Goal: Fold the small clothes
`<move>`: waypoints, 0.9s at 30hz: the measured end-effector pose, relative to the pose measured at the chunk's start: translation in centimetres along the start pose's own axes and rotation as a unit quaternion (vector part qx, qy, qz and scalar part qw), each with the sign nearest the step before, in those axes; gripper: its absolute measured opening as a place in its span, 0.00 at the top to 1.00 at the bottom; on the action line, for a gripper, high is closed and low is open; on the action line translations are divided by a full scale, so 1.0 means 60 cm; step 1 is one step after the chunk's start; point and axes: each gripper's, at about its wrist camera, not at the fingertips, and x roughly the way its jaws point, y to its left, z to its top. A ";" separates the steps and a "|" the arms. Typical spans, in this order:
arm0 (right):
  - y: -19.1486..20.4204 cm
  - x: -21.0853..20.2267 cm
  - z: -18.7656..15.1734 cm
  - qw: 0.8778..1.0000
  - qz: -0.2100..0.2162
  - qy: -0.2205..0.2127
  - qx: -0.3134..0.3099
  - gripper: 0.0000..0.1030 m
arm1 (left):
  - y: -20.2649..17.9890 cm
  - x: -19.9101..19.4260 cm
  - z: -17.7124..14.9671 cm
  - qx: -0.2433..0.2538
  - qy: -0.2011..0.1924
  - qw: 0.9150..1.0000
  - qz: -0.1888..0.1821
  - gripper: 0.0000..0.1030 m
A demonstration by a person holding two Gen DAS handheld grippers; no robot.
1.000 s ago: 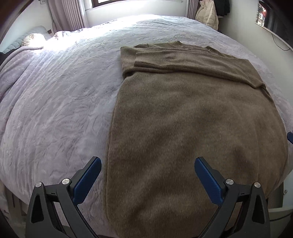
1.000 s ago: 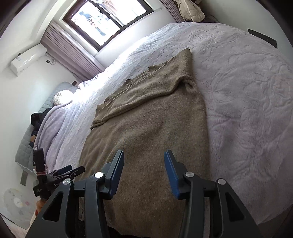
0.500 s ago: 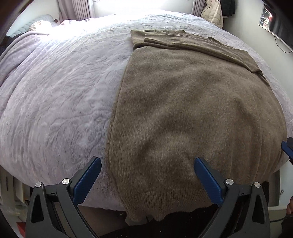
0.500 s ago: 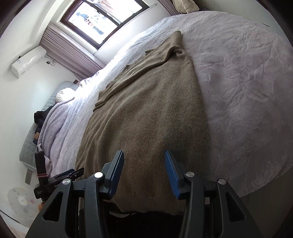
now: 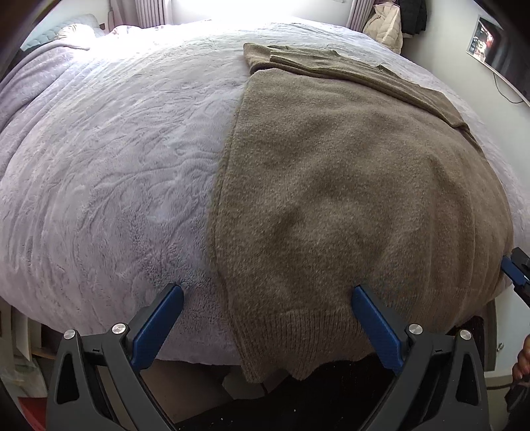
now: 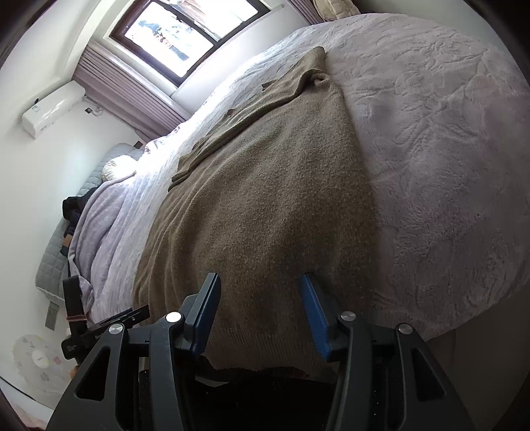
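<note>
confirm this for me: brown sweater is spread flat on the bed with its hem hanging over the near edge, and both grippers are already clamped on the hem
Not quite. The sweater lies on the bed with its hem over the near edge, but neither gripper is clamped: the left gripper and right gripper are open, as both wrist views show.

Lilac bedspread [image 5: 109, 172], window [image 6: 185, 33], air conditioner [image 6: 51, 107], curtains [image 6: 132, 96], fan [image 6: 36, 361]

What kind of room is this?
It looks like a bedroom. A big bed with a fluffy pale cover fills it, a brown sweater lies on top, and there is a curtained window.
</note>
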 end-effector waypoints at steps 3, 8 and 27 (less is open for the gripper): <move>-0.001 0.003 -0.002 1.000 0.000 0.001 0.002 0.47 | 0.003 -0.003 -0.007 0.001 0.000 1.000 -0.003 0.01; 0.002 -0.005 -0.002 1.000 -0.004 -0.001 -0.014 0.47 | 0.016 -0.010 -0.010 -0.002 -0.007 1.000 -0.019 0.01; -0.071 0.004 -0.001 0.999 0.033 0.031 0.018 0.43 | 0.008 -0.005 -0.005 0.072 -0.002 0.987 -0.146 0.01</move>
